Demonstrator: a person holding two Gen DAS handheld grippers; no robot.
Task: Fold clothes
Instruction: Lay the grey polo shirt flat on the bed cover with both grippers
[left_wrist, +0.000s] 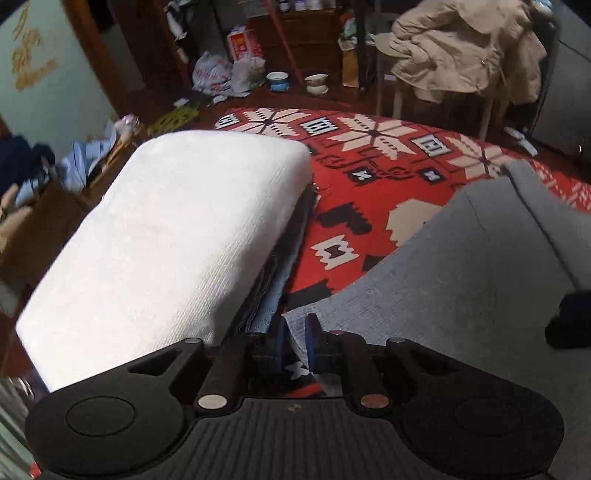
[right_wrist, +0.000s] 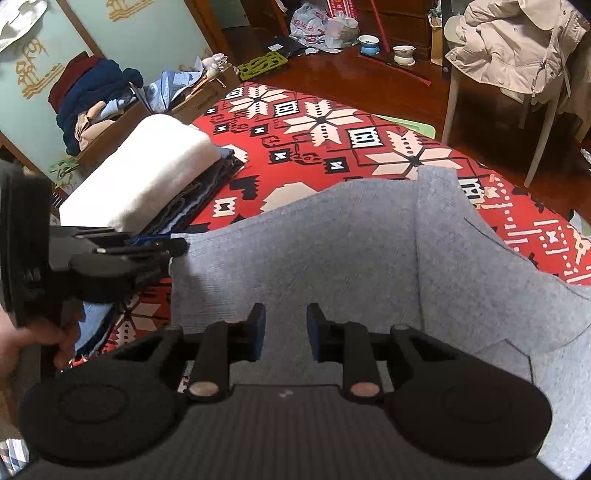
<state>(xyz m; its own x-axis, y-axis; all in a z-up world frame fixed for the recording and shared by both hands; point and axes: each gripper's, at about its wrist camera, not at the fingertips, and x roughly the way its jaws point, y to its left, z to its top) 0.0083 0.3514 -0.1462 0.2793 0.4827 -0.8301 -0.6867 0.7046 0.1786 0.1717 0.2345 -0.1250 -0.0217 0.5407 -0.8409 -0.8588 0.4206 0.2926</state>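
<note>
One grey garment (right_wrist: 332, 240) lies spread on the red patterned rug (right_wrist: 314, 122); the left gripper (left_wrist: 294, 334) pinches its corner, jaws nearly closed. The right gripper (right_wrist: 286, 326) hovers above the cloth, jaws parted, holding nothing — at ten o'clock sits one stack of folded clothes (right_wrist: 207, 184), one white folded piece (right_wrist: 147, 170) on top.

Red patterned blanket (right_wrist: 317, 122), grey garment (right_wrist: 332, 240), perhaps folded stack (right_wrist: 147, 173)

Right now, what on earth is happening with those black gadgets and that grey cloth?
A person is folding clothes with a hand-held claw in each hand. The left claw is shut on a corner of the grey garment, which lies partly folded on the red patterned blanket. The right claw hovers open over the garment's near edge, gripping nothing. Beside it sits a stack of folded clothes with a white towel on top.
</note>
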